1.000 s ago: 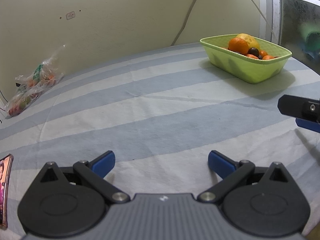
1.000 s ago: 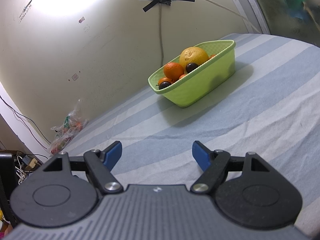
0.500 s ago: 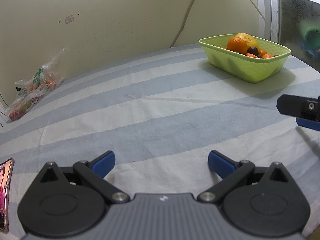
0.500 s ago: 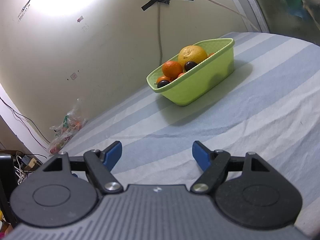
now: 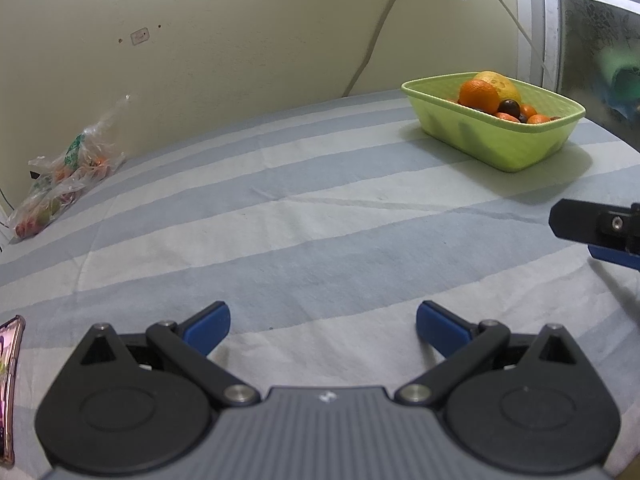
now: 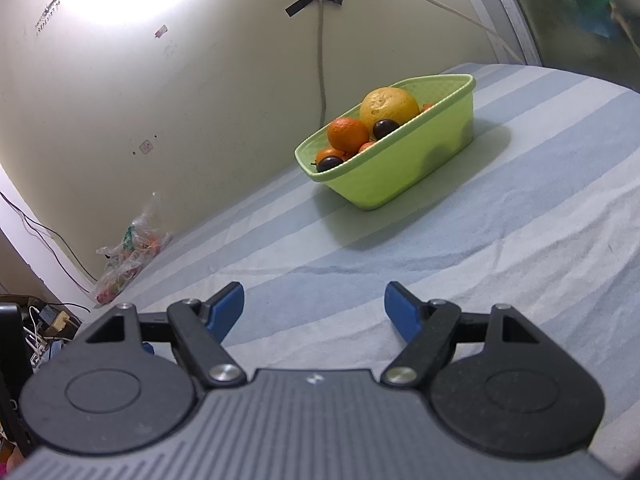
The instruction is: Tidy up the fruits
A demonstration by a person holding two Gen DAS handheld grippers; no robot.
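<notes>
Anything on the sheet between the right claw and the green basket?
Nothing. In the right wrist view only bare striped sheet runs from the open right claw to the green basket. The plastic bag lies off to the left by the wall.

Both wrist views look low across the bed toward the basket (image 5: 496,148).

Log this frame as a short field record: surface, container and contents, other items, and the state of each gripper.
surface: striped bedsheet, blue and white bands
container: green basket near the wall
contents: large yellow citrus, orange, dark plums, smaller orange fruits
other items: plastic bag of fruit by the wall; phone at the left edge
left gripper: jaws open, empty, over the sheet
right gripper: jaws open, empty, facing the basket
loose fruit on sheet: none visible
</notes>
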